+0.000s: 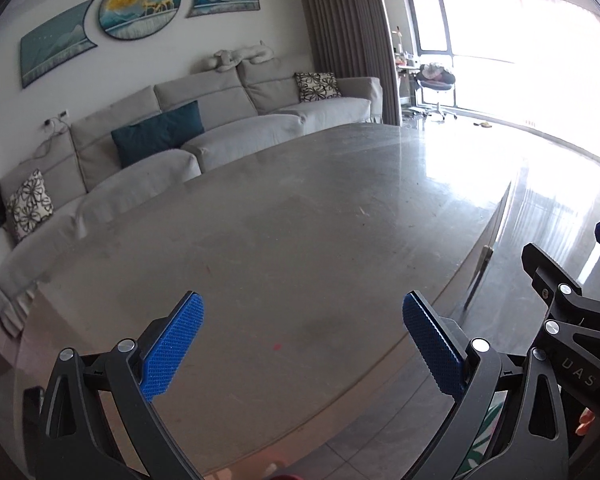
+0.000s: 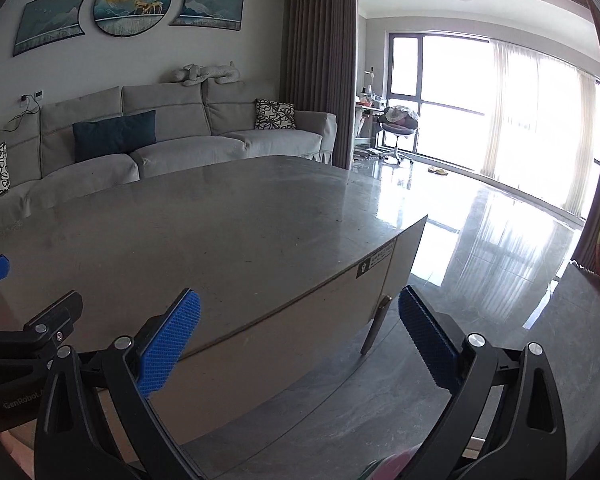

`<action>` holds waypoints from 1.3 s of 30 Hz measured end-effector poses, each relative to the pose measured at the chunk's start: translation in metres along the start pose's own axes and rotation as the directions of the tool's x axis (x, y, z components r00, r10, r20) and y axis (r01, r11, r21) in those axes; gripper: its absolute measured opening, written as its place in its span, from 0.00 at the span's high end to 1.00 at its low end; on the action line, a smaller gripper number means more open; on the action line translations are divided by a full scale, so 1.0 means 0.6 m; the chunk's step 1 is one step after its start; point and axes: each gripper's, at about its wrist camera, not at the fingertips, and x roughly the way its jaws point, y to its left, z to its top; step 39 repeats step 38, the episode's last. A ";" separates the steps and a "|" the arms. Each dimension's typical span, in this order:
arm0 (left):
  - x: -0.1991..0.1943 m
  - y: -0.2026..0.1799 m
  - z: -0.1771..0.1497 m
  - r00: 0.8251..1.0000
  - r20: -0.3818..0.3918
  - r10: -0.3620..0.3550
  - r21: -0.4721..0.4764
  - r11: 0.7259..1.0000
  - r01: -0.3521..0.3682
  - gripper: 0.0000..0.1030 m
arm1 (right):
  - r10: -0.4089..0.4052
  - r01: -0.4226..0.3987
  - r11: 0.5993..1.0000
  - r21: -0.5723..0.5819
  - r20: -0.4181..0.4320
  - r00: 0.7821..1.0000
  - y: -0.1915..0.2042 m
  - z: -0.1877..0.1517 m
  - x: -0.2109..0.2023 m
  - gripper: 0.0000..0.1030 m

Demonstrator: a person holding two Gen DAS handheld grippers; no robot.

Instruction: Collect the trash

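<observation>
My left gripper (image 1: pixel 302 344) is open and empty, held over the near part of a grey stone coffee table (image 1: pixel 300 208). A tiny pink speck (image 1: pixel 277 346) lies on the tabletop between its blue pads. My right gripper (image 2: pixel 298 340) is open and empty, held off the table's right end (image 2: pixel 364 280) above the floor. The right gripper also shows at the right edge of the left wrist view (image 1: pixel 572 320). No larger piece of trash shows on the tabletop in either view.
A grey sofa (image 1: pixel 220 128) with cushions runs along the far side of the table. Glossy tiled floor (image 2: pixel 480 248) stretches right toward bright windows. A swivel chair (image 2: pixel 398 132) and slippers (image 2: pixel 438 171) sit near the window. Curtains (image 2: pixel 320 60) hang behind the sofa's end.
</observation>
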 end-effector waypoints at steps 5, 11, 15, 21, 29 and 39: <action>0.027 0.035 0.024 0.999 0.020 0.034 -0.013 0.999 -0.034 0.04 | 0.016 -0.015 0.999 -0.048 0.022 1.000 0.044 0.030 0.036 0.04; 0.063 0.063 0.043 1.000 -0.007 0.013 -0.077 0.997 -0.014 0.04 | 0.008 -0.007 0.998 -0.061 0.029 1.000 0.063 0.054 0.069 0.04; 0.081 0.070 0.057 1.000 -0.012 0.019 -0.083 0.996 -0.020 0.04 | 0.010 -0.007 0.998 -0.070 0.035 0.999 0.065 0.060 0.077 0.04; 0.097 0.074 0.070 1.000 -0.012 0.014 -0.088 0.996 -0.015 0.04 | 0.005 -0.003 0.998 -0.058 0.037 0.999 0.067 0.065 0.085 0.04; 0.105 0.070 0.077 1.000 -0.007 0.006 -0.084 0.996 -0.006 0.04 | 0.000 0.002 0.999 -0.052 0.042 0.999 0.050 0.055 0.079 0.04; 0.119 0.068 0.074 0.999 -0.037 -0.020 -0.105 0.994 0.016 0.04 | 0.002 0.000 0.999 -0.052 0.044 0.999 0.051 0.056 0.089 0.05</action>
